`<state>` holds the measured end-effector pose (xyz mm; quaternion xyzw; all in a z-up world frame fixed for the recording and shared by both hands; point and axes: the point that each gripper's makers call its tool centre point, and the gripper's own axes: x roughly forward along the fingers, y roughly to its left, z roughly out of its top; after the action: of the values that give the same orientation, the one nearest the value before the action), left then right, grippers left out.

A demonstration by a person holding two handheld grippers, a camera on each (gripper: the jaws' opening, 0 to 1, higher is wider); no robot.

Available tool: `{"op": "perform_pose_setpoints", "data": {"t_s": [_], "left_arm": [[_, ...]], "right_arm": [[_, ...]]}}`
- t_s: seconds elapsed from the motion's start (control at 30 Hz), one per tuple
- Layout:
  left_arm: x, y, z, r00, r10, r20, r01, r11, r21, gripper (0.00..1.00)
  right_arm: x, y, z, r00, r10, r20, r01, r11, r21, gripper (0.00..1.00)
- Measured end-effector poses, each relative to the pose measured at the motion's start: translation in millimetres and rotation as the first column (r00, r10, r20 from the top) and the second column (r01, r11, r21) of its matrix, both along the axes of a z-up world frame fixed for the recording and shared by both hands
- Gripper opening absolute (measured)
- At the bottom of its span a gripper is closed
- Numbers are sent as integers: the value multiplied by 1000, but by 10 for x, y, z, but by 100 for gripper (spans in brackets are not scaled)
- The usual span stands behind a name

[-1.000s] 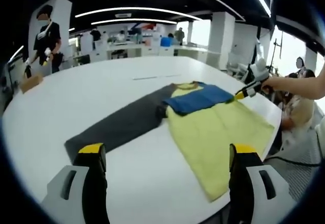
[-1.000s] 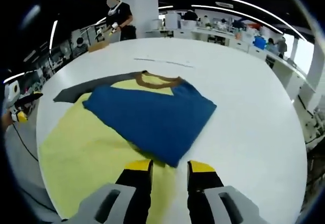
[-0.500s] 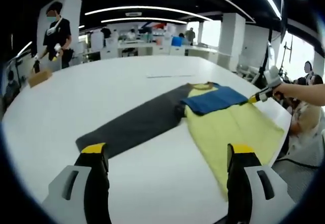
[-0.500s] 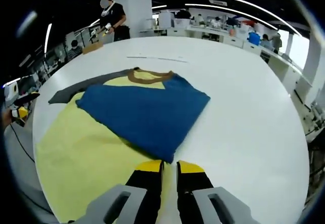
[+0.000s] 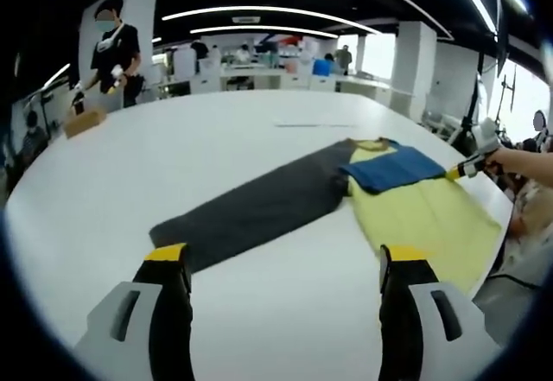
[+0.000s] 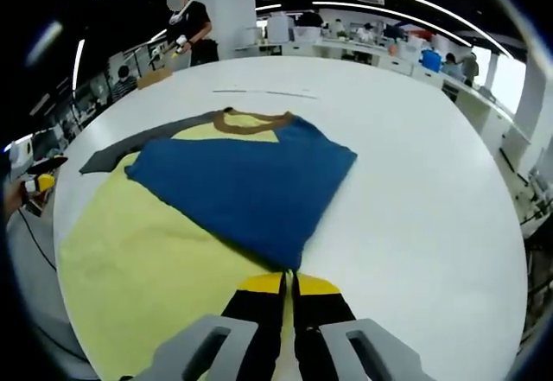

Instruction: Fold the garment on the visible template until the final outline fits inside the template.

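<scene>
1. The big white table (image 5: 173,156) holds it all. It is flat and wide, so the shirt can lie spread out.
2. The shirt (image 6: 155,234) lies at about 2 o'clock in the left gripper view. Its yellow body is flat.
3. The grey sleeve (image 5: 251,212) lies stretched out toward 8 o'clock, not folded yet, I think.
4. The blue sleeve (image 6: 246,182) is folded over the yellow chest, to make the shape smaller.
5. The right gripper (image 6: 288,279) has its jaws squeezed together at the blue sleeve's corner. I cannot tell if cloth is pinched.
6. The left gripper (image 5: 281,256) is wide open, holding nothing.
7. I can read no words anywhere.
</scene>
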<state>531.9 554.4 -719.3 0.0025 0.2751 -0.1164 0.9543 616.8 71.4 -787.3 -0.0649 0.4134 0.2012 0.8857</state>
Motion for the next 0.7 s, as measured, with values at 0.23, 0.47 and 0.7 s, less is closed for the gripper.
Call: {"op": "perform_pose_setpoints", "data": {"t_s": [0.23,0.47,0.7], "left_arm": [[61,191,-36,998,65,-2,-65,998,-2,85],[119,333,-97,995,95,-7,-95,995,10,83],[183,444,-112,991,131,8,-131,991,20,79]], "right_arm": [[-8,-9,7,1000,-14,-2,14,1000,23,1],[-19,-27,84,999,-26,18,25,998,62,15],[-17,17,226,998,-4,70,-4,994,111,42]]}}
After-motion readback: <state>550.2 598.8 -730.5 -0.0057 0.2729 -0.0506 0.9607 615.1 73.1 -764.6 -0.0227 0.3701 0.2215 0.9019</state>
